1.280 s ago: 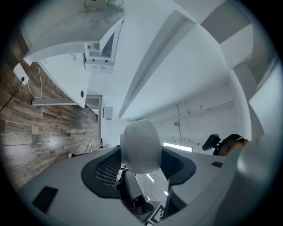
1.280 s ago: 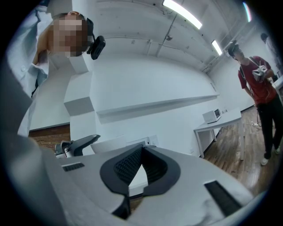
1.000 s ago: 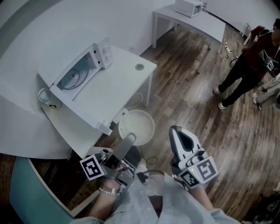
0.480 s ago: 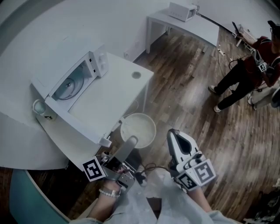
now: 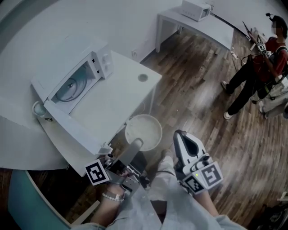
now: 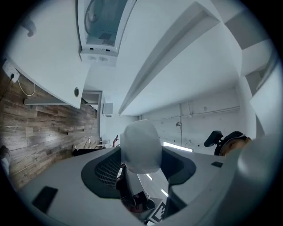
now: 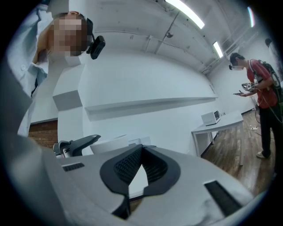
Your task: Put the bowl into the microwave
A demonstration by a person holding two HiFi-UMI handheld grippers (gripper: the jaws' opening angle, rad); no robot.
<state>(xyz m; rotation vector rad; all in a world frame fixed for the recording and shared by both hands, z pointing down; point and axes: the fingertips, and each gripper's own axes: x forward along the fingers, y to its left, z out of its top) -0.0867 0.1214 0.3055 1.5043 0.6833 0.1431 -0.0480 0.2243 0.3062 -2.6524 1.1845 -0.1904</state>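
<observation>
A white microwave (image 5: 72, 83) stands on a white table (image 5: 130, 85), its door (image 5: 85, 119) swung down open and the glass turntable showing inside. My left gripper (image 5: 137, 144) is shut on the near rim of a white bowl (image 5: 144, 131), which hangs over the floor just off the table's near corner. In the left gripper view the bowl's rim (image 6: 140, 148) sits between the jaws, with the microwave (image 6: 104, 26) far ahead. My right gripper (image 5: 180, 134) is shut and empty, to the right of the bowl. Its own view shows closed jaws (image 7: 140, 155).
A mug (image 5: 38, 108) stands left of the microwave and a small round thing (image 5: 143, 77) lies on the table's far corner. A second table with another microwave (image 5: 195, 9) is at the back. A person (image 5: 258, 67) stands on the wood floor at right.
Both grippers and the bowl keep nearly the same place. The head view has shifted slightly, and the person at right has moved a step.
</observation>
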